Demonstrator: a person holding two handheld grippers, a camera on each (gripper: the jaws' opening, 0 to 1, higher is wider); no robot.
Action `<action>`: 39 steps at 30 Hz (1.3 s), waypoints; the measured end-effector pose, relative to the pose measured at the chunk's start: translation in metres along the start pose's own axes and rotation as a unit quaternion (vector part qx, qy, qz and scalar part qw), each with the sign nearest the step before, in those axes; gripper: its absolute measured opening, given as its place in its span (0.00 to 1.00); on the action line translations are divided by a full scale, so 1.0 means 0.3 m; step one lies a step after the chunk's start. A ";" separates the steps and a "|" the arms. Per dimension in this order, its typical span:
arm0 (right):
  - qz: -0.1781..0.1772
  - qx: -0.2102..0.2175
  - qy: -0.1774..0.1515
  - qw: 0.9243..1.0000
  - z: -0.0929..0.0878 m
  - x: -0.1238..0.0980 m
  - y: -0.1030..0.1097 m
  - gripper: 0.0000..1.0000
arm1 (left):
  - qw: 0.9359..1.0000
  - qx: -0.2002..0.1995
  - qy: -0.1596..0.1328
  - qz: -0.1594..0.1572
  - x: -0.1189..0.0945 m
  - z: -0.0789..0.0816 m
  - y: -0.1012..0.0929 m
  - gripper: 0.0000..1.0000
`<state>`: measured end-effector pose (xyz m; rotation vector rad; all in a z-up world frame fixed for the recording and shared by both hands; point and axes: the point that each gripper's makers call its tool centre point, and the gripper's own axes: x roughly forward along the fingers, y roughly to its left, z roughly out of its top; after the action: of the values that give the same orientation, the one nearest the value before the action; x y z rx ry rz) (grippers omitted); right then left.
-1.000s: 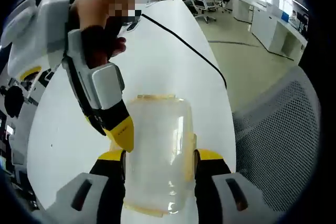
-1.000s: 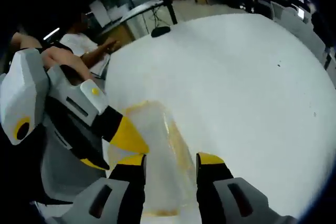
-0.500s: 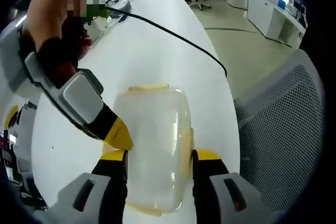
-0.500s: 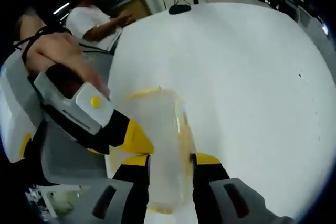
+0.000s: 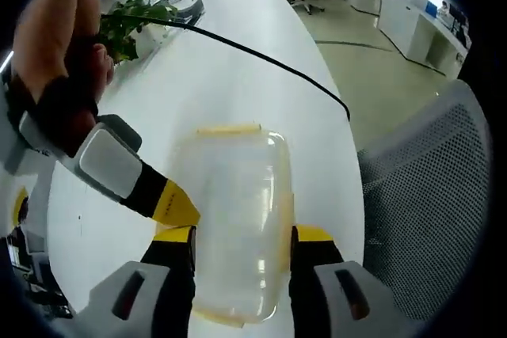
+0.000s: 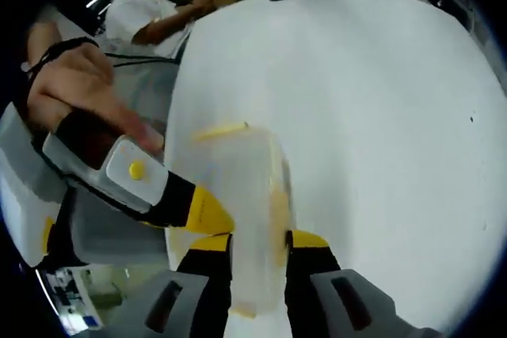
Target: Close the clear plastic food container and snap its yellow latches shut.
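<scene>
The other hand-held gripper has slid lower and further left in both views since a second ago, and the box now sits more square between the jaws. In the left gripper view, the left hand-held gripper [image 5: 240, 237] has its jaws pressed on the long sides of the box [image 5: 236, 223], which rests on the white desk [image 5: 238, 85]. The right hand-held gripper [image 6: 259, 244] pinches the same box [image 6: 242, 219] from the other end. The box looks light, thin and slippery, and it may bend if squeezed hard. The yellow latch [image 5: 228, 128] at the far end looks like the best place to push.
</scene>
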<state>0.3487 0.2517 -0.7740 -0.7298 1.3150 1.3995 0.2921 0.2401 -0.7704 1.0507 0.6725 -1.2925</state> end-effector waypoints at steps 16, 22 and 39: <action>-0.011 0.017 -0.029 0.999 -0.016 -0.007 0.004 0.26 | 0.999 -0.007 -0.004 0.035 0.007 0.004 -0.012 0.47; -0.038 0.015 -0.054 0.998 -0.016 -0.020 0.012 0.27 | 1.000 -0.005 -0.008 0.030 -0.002 0.007 -0.006 0.47; -0.114 -0.022 -0.142 0.983 -0.093 -0.074 0.109 0.75 | 0.990 -0.104 -0.058 -0.073 -0.087 0.017 -0.061 0.99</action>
<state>0.3184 0.2235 -0.7490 -0.6594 0.9491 1.2954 0.2685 0.2479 -0.7497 0.7619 0.7903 -1.3656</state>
